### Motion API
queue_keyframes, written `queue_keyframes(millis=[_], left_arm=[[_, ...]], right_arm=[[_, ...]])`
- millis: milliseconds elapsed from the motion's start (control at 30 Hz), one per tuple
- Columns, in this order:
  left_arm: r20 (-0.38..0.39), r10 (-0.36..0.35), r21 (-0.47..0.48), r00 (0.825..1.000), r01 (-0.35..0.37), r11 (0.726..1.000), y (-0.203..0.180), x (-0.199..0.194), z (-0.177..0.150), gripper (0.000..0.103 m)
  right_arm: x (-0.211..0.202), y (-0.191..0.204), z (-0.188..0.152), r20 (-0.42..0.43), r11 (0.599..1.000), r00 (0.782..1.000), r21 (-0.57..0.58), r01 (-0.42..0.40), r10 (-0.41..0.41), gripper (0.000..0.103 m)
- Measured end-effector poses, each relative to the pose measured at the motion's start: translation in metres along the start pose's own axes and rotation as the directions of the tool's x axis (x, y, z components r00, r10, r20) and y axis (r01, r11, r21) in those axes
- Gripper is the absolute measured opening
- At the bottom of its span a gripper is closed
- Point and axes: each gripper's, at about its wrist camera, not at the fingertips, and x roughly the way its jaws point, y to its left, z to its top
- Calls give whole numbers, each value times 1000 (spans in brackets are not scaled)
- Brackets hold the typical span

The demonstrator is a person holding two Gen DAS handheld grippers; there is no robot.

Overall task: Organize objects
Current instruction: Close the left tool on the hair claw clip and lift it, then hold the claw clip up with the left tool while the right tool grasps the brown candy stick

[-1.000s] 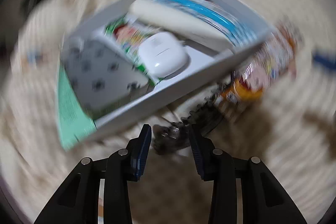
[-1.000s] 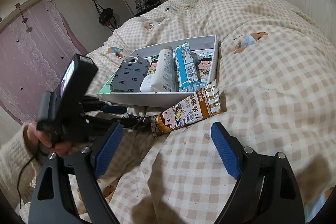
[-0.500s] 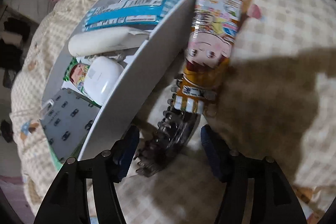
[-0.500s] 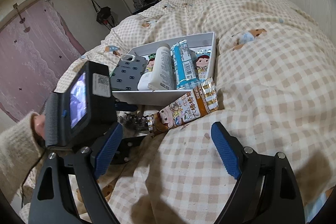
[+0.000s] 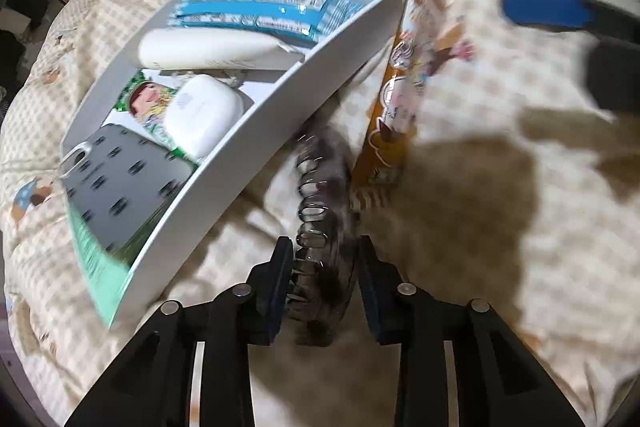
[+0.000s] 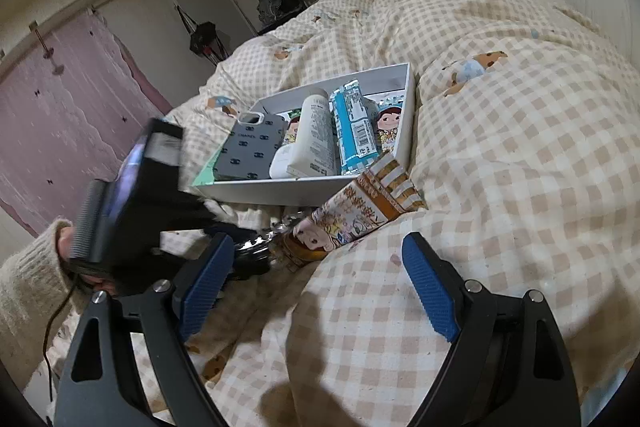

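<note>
Hair claw (image 5: 320,223) lies between closing left hand-held gripper (image 5: 323,283) jaws, beside white box (image 5: 256,155).

"CHANEL" on grey phone case (image 6: 251,148)

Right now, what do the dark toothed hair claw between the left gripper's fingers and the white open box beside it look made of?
The dark toothed hair claw looks like glossy translucent plastic: light glints off its curved teeth and shows through them. The left gripper is closing with the claw between its jaws. The white open box looks like matte stiff card or thin plastic: flat thin walls, no shine; which one, I cannot tell.
</note>
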Motion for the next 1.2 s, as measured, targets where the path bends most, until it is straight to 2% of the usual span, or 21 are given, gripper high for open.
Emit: queue_keyframes(millis=[133,200,333,433,500,567,667,733,800,933,1100,1200], left_arm=[[26,-29,0,999,29,1000,-3,-26,-10,28],[51,-20,9,999,19,1000,1,-38,-12,28],[93,-62,-14,994,63,998,3,-61,-24,28],[144,-78,-65,987,88,994,2,-86,-38,29],[187,-120,-143,975,148,979,-9,-116,-65,29],[197,-130,-224,972,174,959,-14,-102,-70,29],[152,-165,-295,975,204,933,-25,-60,-69,29],[129,-126,-285,984,159,945,-32,-48,-69,29],[136,-106,-276,985,141,951,-33,-52,-70,29],[157,-140,-307,978,183,934,-24,-53,-78,29],[175,-131,-310,976,181,934,-23,-56,-84,29],[215,-145,-338,966,213,917,-20,-59,-85,29]], right_arm=[[-3,-6,1,22,998,999,42,-45,44,86],[-4,-10,2,28,997,998,57,-60,58,86],[-5,-11,2,29,996,997,63,-66,65,86],[-4,-11,3,28,996,997,64,-67,65,86],[-4,-11,3,26,996,998,64,-66,64,86],[-4,-11,2,24,996,998,65,-66,65,86],[-4,-11,3,24,996,998,66,-66,65,86],[-3,-12,3,25,995,997,70,-70,69,86],[-2,-12,3,18,996,998,68,-63,62,86],[-1,-12,3,14,996,998,68,-60,59,86],[0,-12,3,10,996,998,66,-56,55,86],[0,-12,3,11,996,998,68,-57,57,86]])
